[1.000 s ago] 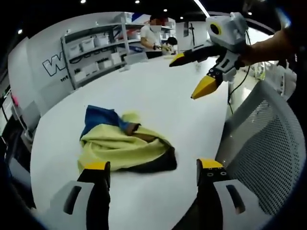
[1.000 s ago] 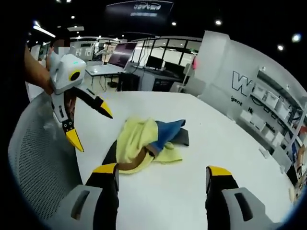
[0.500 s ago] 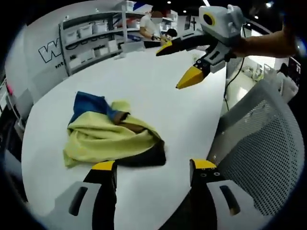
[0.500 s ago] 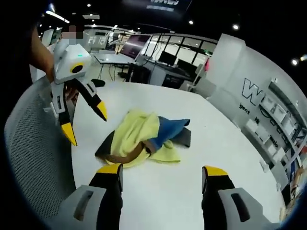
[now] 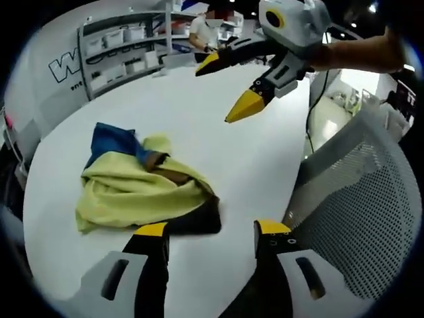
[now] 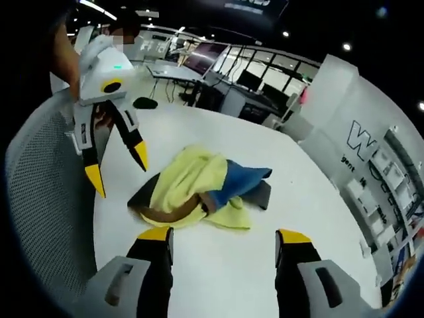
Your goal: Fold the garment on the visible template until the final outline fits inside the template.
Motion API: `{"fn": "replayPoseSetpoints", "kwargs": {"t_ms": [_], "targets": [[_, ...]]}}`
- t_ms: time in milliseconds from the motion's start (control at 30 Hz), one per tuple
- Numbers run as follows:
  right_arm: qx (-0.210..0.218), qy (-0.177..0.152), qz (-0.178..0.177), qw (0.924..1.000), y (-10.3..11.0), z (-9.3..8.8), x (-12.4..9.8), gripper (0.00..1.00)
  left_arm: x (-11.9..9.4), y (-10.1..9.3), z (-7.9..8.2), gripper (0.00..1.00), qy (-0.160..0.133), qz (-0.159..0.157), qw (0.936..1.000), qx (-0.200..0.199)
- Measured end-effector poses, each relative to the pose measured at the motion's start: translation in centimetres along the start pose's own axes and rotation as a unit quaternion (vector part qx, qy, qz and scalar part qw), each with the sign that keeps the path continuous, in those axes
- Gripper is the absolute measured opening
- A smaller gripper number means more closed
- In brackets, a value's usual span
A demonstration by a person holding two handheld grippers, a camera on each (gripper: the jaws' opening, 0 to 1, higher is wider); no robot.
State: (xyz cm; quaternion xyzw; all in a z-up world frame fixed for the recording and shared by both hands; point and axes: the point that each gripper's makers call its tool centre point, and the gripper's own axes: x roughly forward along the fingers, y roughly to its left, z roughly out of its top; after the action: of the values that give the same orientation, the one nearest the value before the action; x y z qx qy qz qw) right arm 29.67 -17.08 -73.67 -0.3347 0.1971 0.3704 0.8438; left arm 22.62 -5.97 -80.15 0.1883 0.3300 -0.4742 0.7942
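A crumpled yellow, blue and dark garment (image 5: 142, 189) lies in a heap on the white table (image 5: 218, 152), near its curved edge. The left gripper (image 5: 211, 230) hovers just short of the heap, jaws spread wide and empty. The right gripper (image 6: 225, 235), likewise wide apart and holding nothing, faces the garment (image 6: 202, 189) from the opposite side. A grey mesh chair (image 5: 361, 205) stands beside the table.

Garment (image 5: 136, 189) yellow, blue, brown, black; table (image 5: 199, 126) white.
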Motion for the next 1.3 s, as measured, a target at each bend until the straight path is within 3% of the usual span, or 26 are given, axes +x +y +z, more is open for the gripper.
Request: {"fn": "replayPoseSetpoints", "kwargs": {"t_ms": [467, 900, 1300], "targets": [[-0.079, 0.012, 0.023, 0.9965, -0.7, -0.1, 1.6, 0.52, 1.2, -0.5, -0.2, 0.4, 0.015, -0.018, 0.9997, -0.003], [-0.124, 0.019, 0.042, 0.9912, -0.7, -0.2, 2.5, 0.48, 2.7, -0.6, 0.4, 0.28, 0.014, -0.034, 0.9993, -0.005], [-0.127, 0.026, 0.054, 0.9902, -0.4, -0.5, 2.7, 0.46, 3.9, -0.6, 0.7, 0.18, 0.011, -0.04, 0.999, -0.015]]}}
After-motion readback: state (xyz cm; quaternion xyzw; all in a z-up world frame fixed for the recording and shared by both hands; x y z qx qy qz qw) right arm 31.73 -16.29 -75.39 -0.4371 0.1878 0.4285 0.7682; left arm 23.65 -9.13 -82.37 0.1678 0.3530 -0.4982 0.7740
